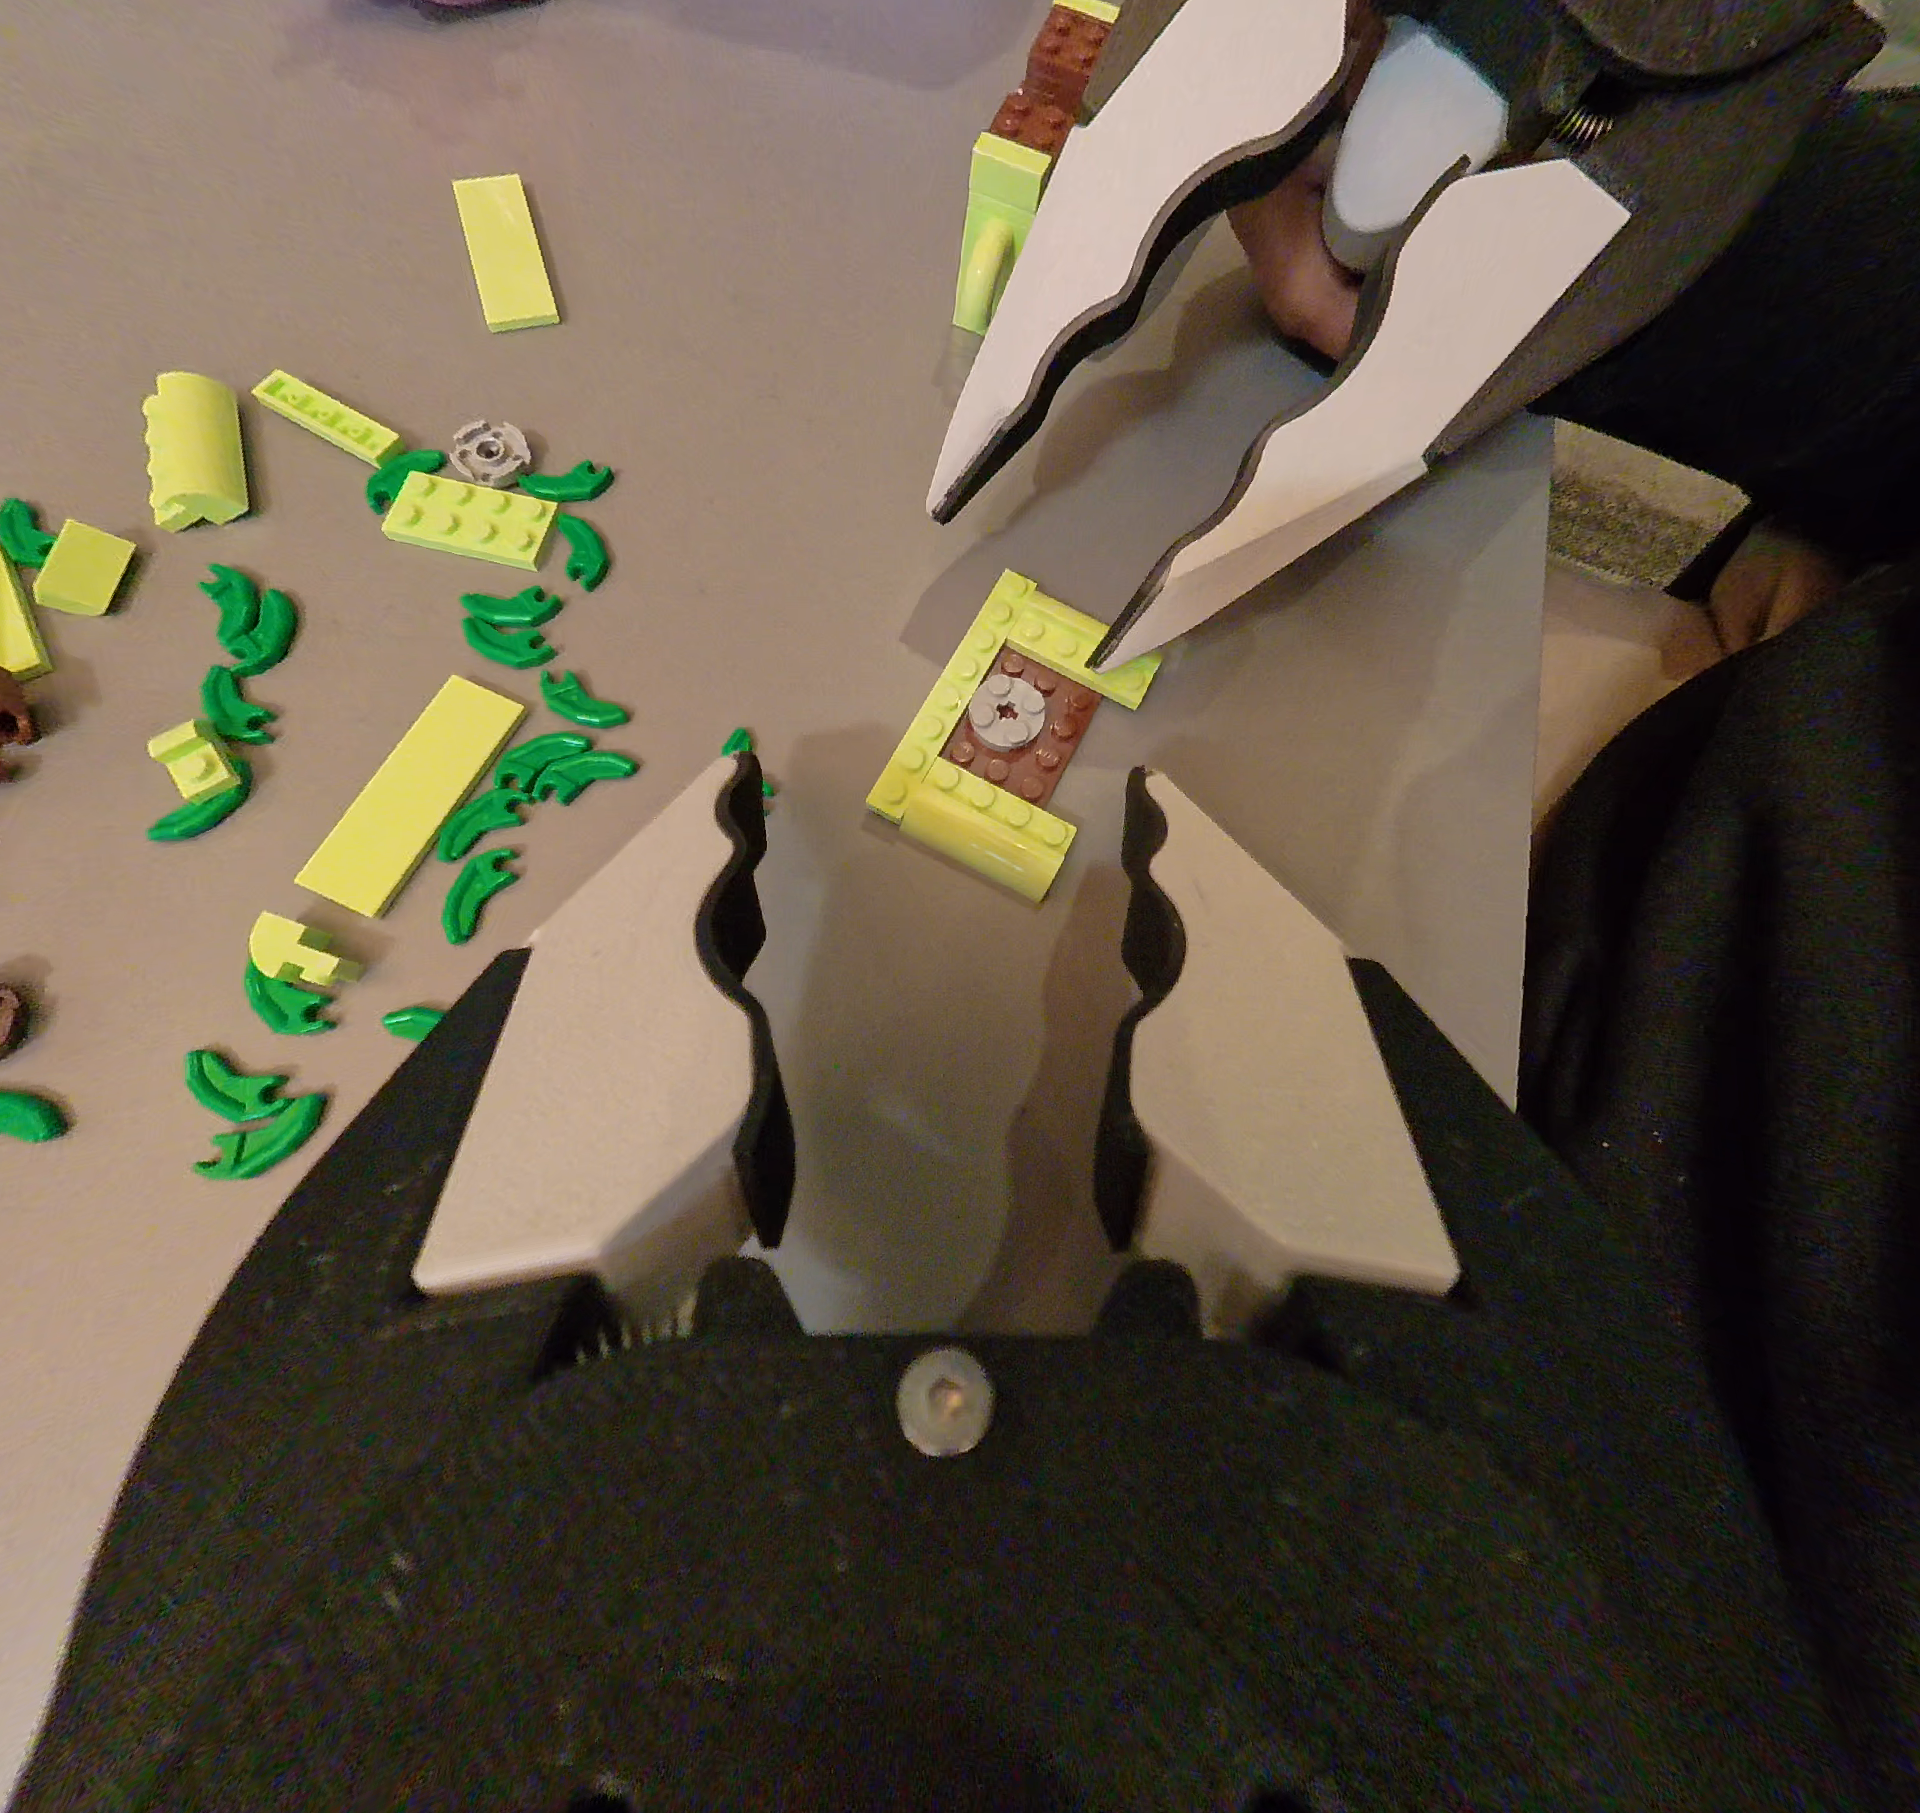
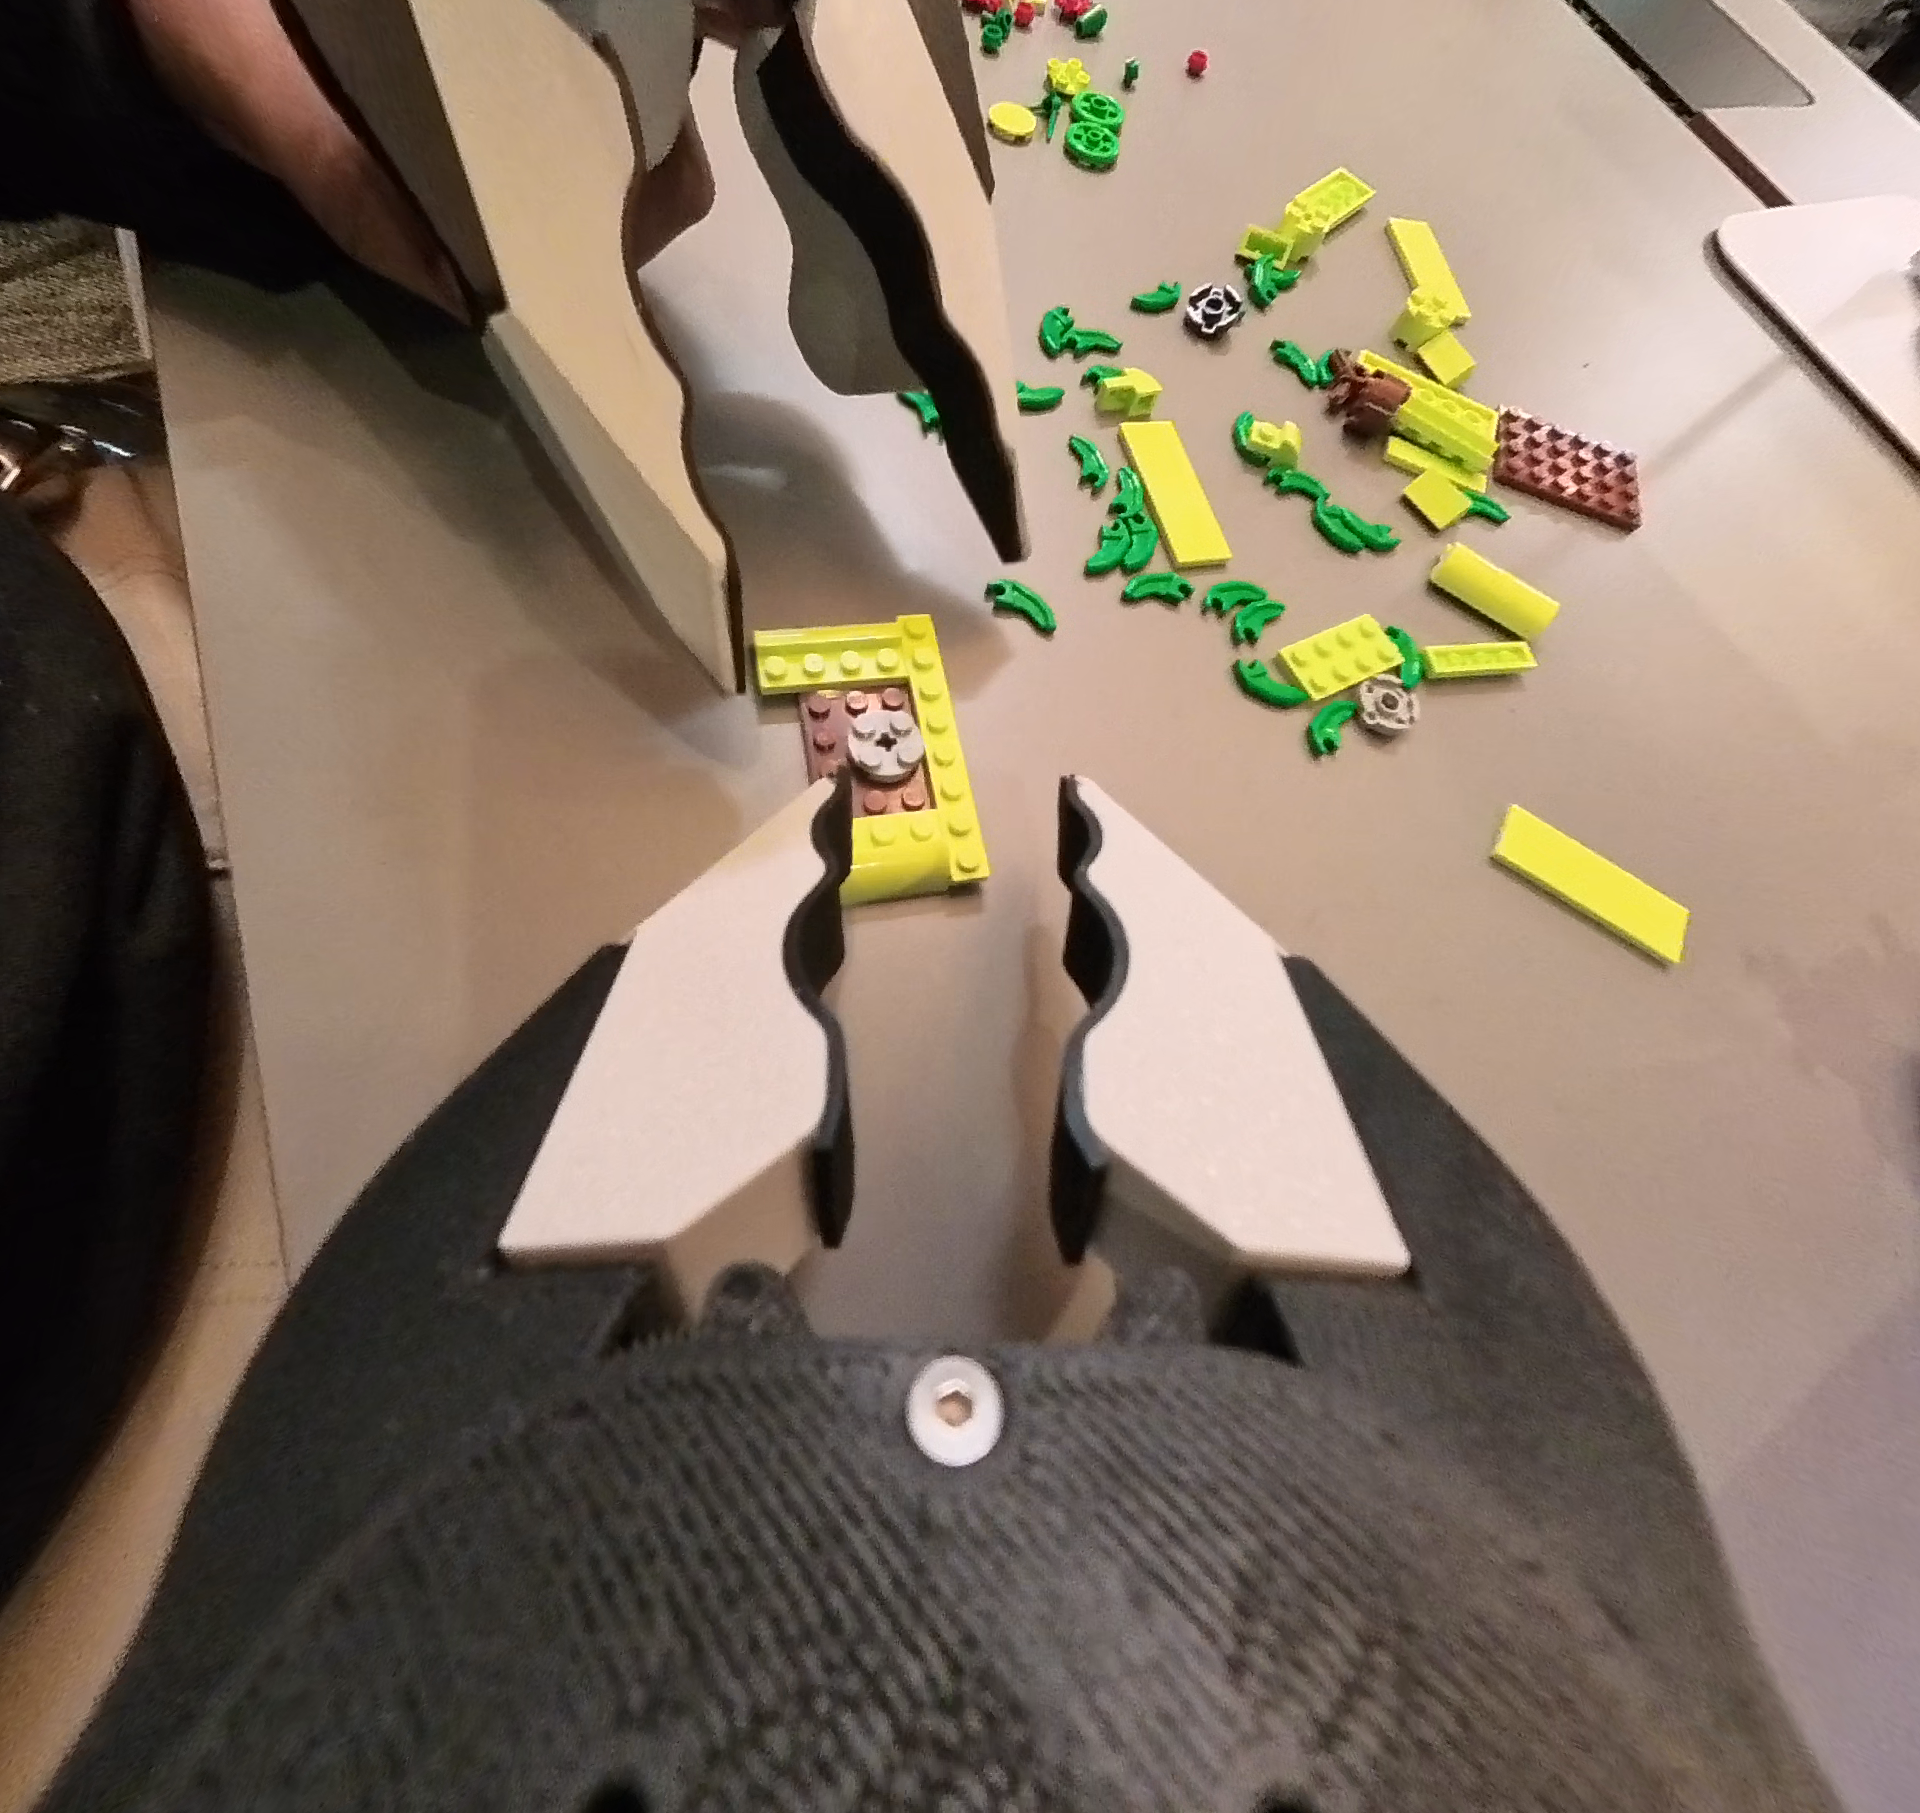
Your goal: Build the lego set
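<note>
A small build [image 1: 940, 724] lies on the grey table: a brown plate framed on three sides by lime bricks, with a grey round plate [image 1: 1008, 711] on top. It also shows in the right wrist view [image 2: 951, 755]. My left gripper [image 1: 940, 774] is open and empty, its tips just short of the build. My right gripper [image 2: 951, 789] is open and empty, and its left fingertip [image 2: 826, 802] overlaps the build's near corner. In the left wrist view the right gripper [image 1: 1018, 587] reaches in from the top right, one tip on the lime frame.
Green leaf pieces [image 1: 520, 625], lime tiles [image 1: 410, 797] and a lime plate [image 1: 470, 520] lie scattered left of the build. A second lime and brown build [image 1: 1023, 132] stands behind the right gripper. A brown plate [image 2: 1569, 464] lies farther off. The table edge and a person's dark clothing are close by. One gripper's finger ends stand about 4 centimeters off the other's. The lime plate [image 1: 470, 520] is about 9 centimeters from my left fingertips. Seen from the right wrist view [image 2: 1335, 653] as well.
</note>
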Action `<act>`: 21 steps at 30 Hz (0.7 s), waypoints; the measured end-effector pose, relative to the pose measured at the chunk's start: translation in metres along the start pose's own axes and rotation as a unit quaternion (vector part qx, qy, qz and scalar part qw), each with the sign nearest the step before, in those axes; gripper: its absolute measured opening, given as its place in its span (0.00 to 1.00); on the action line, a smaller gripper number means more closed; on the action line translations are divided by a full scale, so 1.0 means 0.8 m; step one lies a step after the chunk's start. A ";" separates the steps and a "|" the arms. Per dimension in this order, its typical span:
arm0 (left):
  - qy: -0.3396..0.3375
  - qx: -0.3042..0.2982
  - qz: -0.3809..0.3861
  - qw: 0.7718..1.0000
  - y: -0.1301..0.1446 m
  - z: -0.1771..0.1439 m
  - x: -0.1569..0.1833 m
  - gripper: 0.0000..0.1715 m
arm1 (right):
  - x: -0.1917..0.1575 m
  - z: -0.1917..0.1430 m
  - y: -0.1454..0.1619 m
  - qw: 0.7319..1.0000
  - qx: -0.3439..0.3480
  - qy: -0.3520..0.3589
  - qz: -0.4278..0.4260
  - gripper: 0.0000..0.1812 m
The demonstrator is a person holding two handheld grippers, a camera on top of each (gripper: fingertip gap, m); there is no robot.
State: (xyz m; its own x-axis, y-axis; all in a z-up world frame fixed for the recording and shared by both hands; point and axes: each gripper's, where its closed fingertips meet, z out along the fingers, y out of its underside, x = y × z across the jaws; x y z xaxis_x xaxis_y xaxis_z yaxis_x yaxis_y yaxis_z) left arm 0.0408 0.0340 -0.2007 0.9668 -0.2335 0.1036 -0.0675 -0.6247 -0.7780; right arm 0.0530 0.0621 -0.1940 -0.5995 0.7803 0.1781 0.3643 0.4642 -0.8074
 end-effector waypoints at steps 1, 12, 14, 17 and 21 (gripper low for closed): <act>-0.001 -0.002 0.003 1.000 0.001 0.001 0.000 0.40 | 0.000 -0.001 -0.001 1.000 0.004 0.000 0.001 0.21; 0.009 0.006 -0.007 1.000 -0.001 -0.002 0.001 0.40 | 0.009 -0.023 -0.022 0.996 0.082 -0.010 0.041 0.20; 0.012 0.003 -0.009 1.000 -0.001 -0.001 0.001 0.40 | 0.008 -0.022 -0.022 0.996 0.078 -0.008 0.037 0.20; 0.013 -0.007 0.002 1.000 0.002 0.002 0.004 0.40 | 0.007 -0.021 -0.021 0.997 0.075 -0.006 0.031 0.20; 0.011 -0.026 0.024 0.999 0.007 0.006 0.009 0.40 | 0.009 -0.026 -0.025 0.995 0.091 -0.004 0.035 0.18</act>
State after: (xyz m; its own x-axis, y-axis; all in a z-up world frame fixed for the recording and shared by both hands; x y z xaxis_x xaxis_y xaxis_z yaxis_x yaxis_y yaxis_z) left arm 0.0489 0.0323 -0.2077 0.9566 -0.2800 0.0807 -0.1269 -0.6494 -0.7498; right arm 0.0565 0.0670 -0.1651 -0.5836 0.8039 0.1145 0.2708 0.3256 -0.9059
